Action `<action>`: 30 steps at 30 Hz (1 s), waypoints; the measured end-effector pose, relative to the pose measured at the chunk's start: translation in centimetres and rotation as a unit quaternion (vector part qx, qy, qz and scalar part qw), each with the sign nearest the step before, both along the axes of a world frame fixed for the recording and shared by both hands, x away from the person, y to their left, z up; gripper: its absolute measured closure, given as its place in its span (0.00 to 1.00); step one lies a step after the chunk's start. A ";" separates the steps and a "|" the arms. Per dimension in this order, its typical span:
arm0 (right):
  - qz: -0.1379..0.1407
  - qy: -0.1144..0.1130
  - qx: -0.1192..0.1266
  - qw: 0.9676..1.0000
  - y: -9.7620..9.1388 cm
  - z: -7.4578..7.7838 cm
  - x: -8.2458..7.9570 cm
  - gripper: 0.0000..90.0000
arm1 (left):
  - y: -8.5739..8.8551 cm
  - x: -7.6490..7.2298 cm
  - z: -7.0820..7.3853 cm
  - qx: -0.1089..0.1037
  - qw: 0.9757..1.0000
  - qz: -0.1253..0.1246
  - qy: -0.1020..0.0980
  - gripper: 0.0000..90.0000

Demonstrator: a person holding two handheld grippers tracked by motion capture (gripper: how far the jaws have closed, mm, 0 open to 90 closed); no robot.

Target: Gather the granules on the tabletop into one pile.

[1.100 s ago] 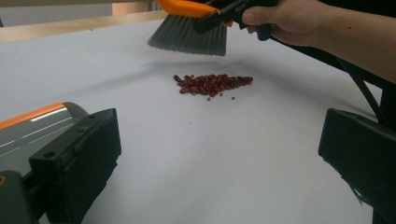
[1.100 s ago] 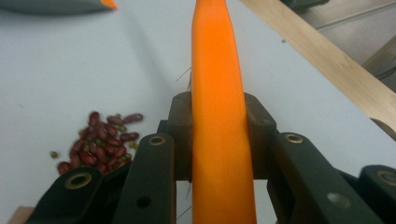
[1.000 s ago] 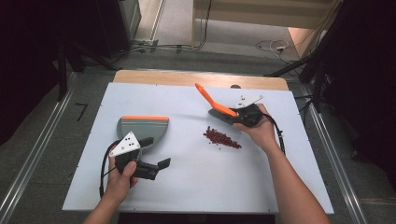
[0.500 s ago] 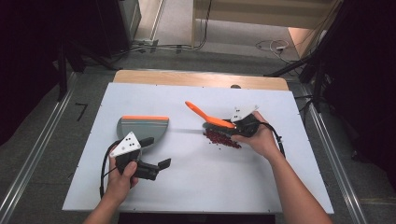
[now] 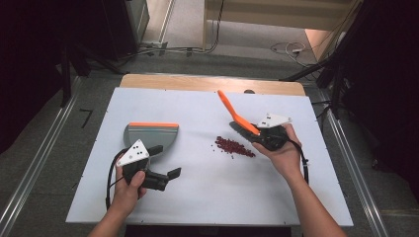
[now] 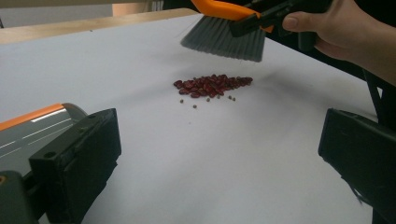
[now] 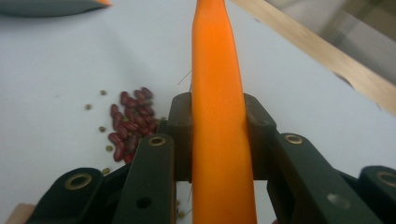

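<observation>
The right gripper [image 5: 257, 134] was clamped on the orange plastic-handled brush with grey bristles [image 5: 236, 115], raised just beside a small pile of red beans [image 5: 234, 146] at its 2 o'clock. The left gripper [image 5: 165, 168] sat with jaws apart, beside the grey dustpan with orange rim [image 5: 149, 134] at the pile's 9 o'clock.

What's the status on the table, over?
Right gripper shut on brush, bristles lifted off the table. Left gripper open, beside dustpan. Beans piled mid-table, unswept. Path to dustpan clear.
</observation>
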State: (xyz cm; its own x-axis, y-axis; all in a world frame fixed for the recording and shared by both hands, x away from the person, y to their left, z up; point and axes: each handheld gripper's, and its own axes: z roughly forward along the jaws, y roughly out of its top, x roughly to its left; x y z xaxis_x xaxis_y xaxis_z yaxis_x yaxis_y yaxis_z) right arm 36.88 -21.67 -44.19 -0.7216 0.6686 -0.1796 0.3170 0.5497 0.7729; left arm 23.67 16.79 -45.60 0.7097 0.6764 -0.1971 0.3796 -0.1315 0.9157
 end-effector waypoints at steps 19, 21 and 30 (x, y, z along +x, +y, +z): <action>-0.209 0.048 0.030 0.976 1.4 -2.9 -2.1 0.77 | -0.1 0.0 0.0 0.001 1.000 -0.001 -0.001 0.00; -0.209 0.053 0.035 0.976 1.7 -2.8 -2.0 0.77 | -0.1 0.0 0.1 0.002 1.000 -0.002 -0.001 0.00; -0.201 0.062 0.052 0.976 3.2 -2.8 -1.2 0.77 | 0.0 0.0 0.1 0.001 1.000 -0.001 -0.001 0.00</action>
